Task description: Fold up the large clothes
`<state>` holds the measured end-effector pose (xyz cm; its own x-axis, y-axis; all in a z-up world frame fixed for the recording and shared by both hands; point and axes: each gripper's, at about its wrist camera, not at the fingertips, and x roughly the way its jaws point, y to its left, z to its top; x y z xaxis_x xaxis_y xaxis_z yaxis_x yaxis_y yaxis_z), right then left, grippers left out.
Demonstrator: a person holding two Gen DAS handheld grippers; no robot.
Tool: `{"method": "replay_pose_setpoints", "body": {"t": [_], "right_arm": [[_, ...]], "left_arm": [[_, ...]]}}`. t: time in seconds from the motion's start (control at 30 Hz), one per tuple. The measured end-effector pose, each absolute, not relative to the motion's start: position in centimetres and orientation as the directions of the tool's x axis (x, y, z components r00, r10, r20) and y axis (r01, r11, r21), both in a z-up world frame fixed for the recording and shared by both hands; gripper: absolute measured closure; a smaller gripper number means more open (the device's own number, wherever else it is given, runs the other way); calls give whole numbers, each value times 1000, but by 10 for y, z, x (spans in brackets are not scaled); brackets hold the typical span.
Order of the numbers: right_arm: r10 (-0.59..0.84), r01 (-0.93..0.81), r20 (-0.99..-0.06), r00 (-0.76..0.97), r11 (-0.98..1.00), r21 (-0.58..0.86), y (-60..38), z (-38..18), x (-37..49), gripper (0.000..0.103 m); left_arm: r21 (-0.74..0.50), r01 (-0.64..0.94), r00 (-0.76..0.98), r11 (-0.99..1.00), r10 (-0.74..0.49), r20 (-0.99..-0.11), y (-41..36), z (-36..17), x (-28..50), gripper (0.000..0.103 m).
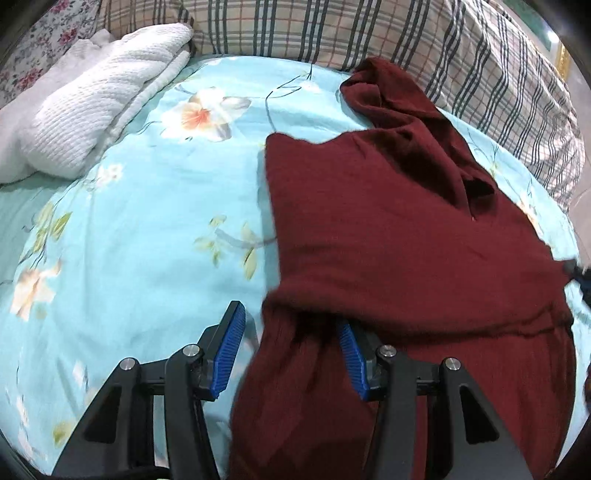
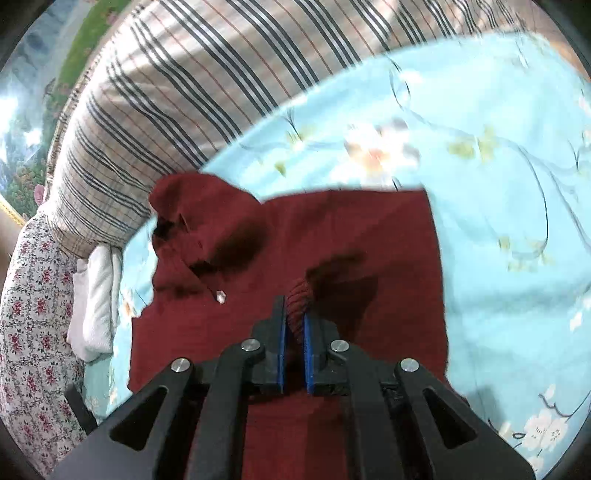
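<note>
A dark red knitted sweater (image 1: 399, 229) lies spread on a light blue flowered bedsheet (image 1: 147, 221), with its neck end bunched up near the checked pillow. My left gripper (image 1: 288, 317) hangs over the sweater's near left edge. Its blue pads (image 1: 229, 350) stand apart; loose cloth sags between them and drapes over the right finger, and the left pad is clear of it. In the right wrist view the sweater (image 2: 332, 229) fills the middle. My right gripper (image 2: 294, 308) is shut on a pinched-up fold of its ribbed cloth.
A folded white textured blanket (image 1: 99, 99) lies at the far left of the bed. A long checked pillow (image 1: 332, 33) runs along the head end, beside a rose-patterned cloth (image 2: 33, 332). Bare sheet (image 2: 517, 184) stretches to the right of the sweater.
</note>
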<state>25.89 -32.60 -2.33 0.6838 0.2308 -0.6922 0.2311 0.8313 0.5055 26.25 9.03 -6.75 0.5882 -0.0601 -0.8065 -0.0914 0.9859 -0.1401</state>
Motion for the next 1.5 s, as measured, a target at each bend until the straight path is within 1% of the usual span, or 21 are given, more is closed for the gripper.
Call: {"method": "replay_pose_setpoints", "body": {"t": [0.07, 0.13, 0.23, 0.3, 0.47, 0.5, 0.57, 0.67, 0.77, 0.87, 0.93, 1.03, 1.1, 1.13, 1.2, 1.23, 1.27, 1.3, 1.33, 1.37, 1.5], "right_arm": [[237, 229, -697, 677, 832, 506, -322, -28, 257, 95], [239, 234, -694, 679, 826, 513, -321, -32, 256, 95], [224, 238, -685, 693, 826, 511, -326, -30, 251, 95], [207, 249, -681, 702, 825, 508, -331, -30, 246, 95], [195, 301, -758, 623, 834, 462, -333, -55, 244, 93], [194, 304, -757, 624, 832, 464, -333, -55, 240, 92], [156, 317, -746, 647, 835, 450, -335, -44, 229, 87], [102, 306, -704, 703, 850, 430, -334, -23, 218, 85], [164, 239, -674, 720, 854, 463, -324, -13, 226, 85], [209, 181, -680, 703, 872, 454, -304, -15, 241, 85], [264, 147, -695, 669, 869, 472, -294, -27, 253, 85], [231, 204, -761, 606, 880, 430, -296, -52, 265, 85], [248, 217, -760, 601, 865, 453, -306, -61, 265, 85], [254, 217, -754, 606, 859, 464, -309, -60, 263, 85], [225, 222, -761, 608, 872, 435, -310, -52, 262, 85], [225, 209, -752, 619, 876, 434, -309, -46, 264, 83], [238, 188, -739, 630, 877, 442, -306, -39, 268, 74], [255, 162, -726, 638, 878, 450, -304, -33, 275, 67], [267, 128, -713, 648, 885, 447, -299, -25, 285, 56], [270, 108, -707, 654, 891, 440, -294, -20, 291, 53], [305, -33, -671, 676, 922, 386, -262, 6, 332, 53]], "left_arm": [[-130, -92, 592, 987, -51, -804, 90, -66, 272, 52], [-107, -126, 592, 986, -12, -806, 96, -67, 276, 61], [-155, -153, 603, 976, -32, -797, 113, -67, 267, 61], [-149, -176, 605, 973, -12, -796, 119, -69, 264, 64], [-189, -187, 603, 964, -39, -797, 130, -68, 256, 64], [-189, -183, 598, 965, -44, -801, 131, -67, 255, 64], [-196, -169, 593, 966, -59, -803, 134, -61, 244, 63], [-193, -148, 608, 970, -64, -791, 133, -45, 231, 67], [-238, -92, 636, 967, -126, -761, 123, -28, 228, 67], [-278, -20, 640, 960, -202, -742, 105, -19, 237, 65], [-282, 21, 621, 959, -233, -748, 88, -23, 249, 63], [-254, 26, 577, 967, -222, -786, 74, -45, 270, 61], [-239, 11, 543, 971, -206, -814, 75, -59, 276, 62], [-246, 14, 544, 969, -214, -812, 77, -61, 277, 62], [-251, 14, 541, 968, -218, -812, 79, -58, 277, 61], [-257, 7, 541, 966, -220, -812, 80, -53, 280, 59], [-263, 5, 544, 965, -224, -808, 80, -48, 283, 57], [-271, 2, 550, 963, -228, -803, 80, -42, 289, 49], [-277, -1, 556, 961, -230, -799, 79, -37, 295, 43], [-281, -3, 562, 960, -231, -794, 79, -31, 300, 42], [-294, -6, 585, 956, -235, -776, 76, -10, 340, 42]]}}
